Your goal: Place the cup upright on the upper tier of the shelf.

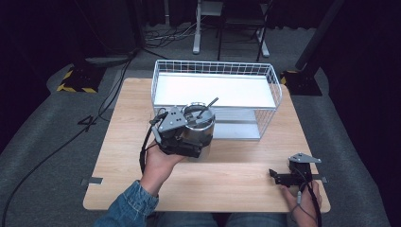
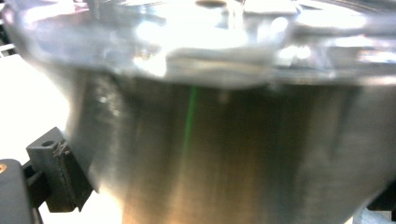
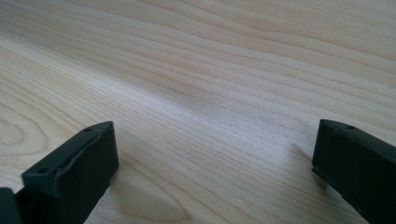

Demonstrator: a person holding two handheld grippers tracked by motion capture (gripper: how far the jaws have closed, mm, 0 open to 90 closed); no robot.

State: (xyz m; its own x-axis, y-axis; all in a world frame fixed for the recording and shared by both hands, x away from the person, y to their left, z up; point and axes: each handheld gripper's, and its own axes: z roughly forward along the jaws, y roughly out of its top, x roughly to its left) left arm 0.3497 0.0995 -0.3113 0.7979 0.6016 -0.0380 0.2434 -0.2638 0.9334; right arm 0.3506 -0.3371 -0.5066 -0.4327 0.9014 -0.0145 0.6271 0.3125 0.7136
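A steel pot (image 1: 198,126) with a lid and a dark handle stands just in front of the white wire basket (image 1: 215,63). My left gripper (image 1: 189,144) is shut on the pot from the near side, one jaw on each side of its wall. In the left gripper view the pot's brushed wall (image 2: 233,154) is very close, with one of my fingers (image 2: 56,172) against its left side. My right gripper (image 1: 275,176) rests open near the table's front right corner, pointing left. Its view shows both jaws wide apart over bare wood (image 3: 215,116).
The basket has a white shelf inside and takes up the back of the wooden table (image 1: 132,109). Beyond the table are a grey floor, cables, a yellow-and-black stand base (image 1: 78,80) and chair legs.
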